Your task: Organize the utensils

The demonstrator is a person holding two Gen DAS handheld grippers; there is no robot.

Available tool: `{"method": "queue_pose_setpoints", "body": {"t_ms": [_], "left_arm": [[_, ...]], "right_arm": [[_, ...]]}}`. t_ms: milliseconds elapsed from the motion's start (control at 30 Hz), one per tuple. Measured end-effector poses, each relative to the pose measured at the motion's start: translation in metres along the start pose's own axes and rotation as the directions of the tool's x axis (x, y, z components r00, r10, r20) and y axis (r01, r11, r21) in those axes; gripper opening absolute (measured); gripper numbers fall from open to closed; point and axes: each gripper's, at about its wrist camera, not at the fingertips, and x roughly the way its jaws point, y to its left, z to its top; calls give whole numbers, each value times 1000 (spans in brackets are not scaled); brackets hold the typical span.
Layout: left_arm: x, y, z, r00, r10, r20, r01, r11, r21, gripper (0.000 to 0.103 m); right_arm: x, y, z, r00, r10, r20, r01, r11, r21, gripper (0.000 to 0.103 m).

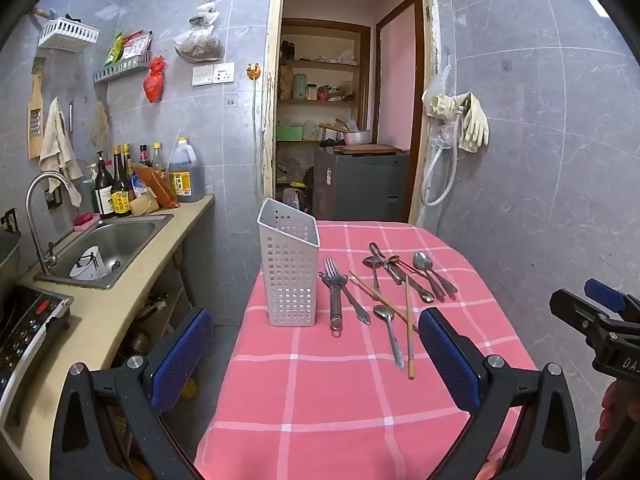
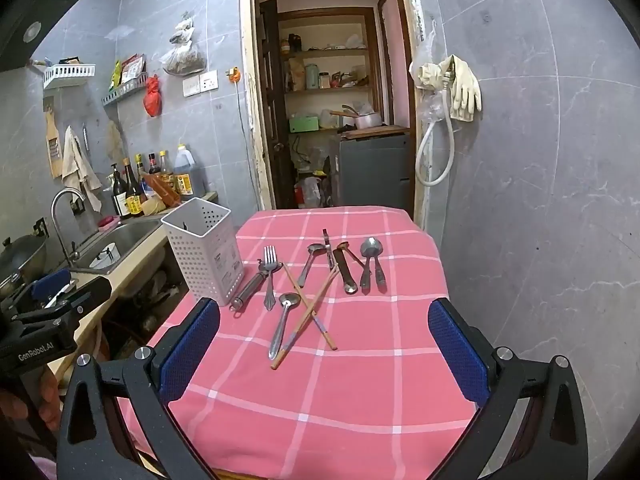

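1. Two hand-held grippers are hovering over the near edge of the worktop [image 2: 360, 400], and we are seeing both with jaws spread wide and nothing between the blue pads.
2. We are looking along the left hand-held gripper [image 1: 316, 356], which is pointing slightly downward toward the cloth, its left finger hanging past the worktop's left edge.
3. We are looking along the right hand-held gripper [image 2: 324, 352] as well; it is released, well short of the utensils, and a hand [image 2: 24, 404] is showing at the lower left of that view under the other device.
4. We are finding the white perforated utensil holder [image 1: 289, 264] standing upright at the left side of the pink checked cloth, near the sink [image 1: 108, 248].
5. Just beside the holder, a fork [image 1: 335, 276] is lying across a steel-handled tool [image 1: 336, 308].
6. Nearer the middle, a pair of chopsticks [image 2: 308, 312] is lying crossed, with one spoon [image 2: 285, 320] beside them pointing toward us.
7. Farther back and to the right, we are counting several more spoons [image 2: 371, 260] and a few other metal pieces lying close together; what the other pieces are we cannot tell.
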Motion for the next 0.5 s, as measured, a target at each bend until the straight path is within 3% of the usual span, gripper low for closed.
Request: {"method": "queue_pose_setpoints", "body": {"t_ms": [500], "left_arm": [[0, -3, 0, 1000, -3, 1, 3, 1000, -1, 103]], "right_arm": [[10, 11, -7, 1000, 2, -6, -2, 1000, -7, 102]]}}
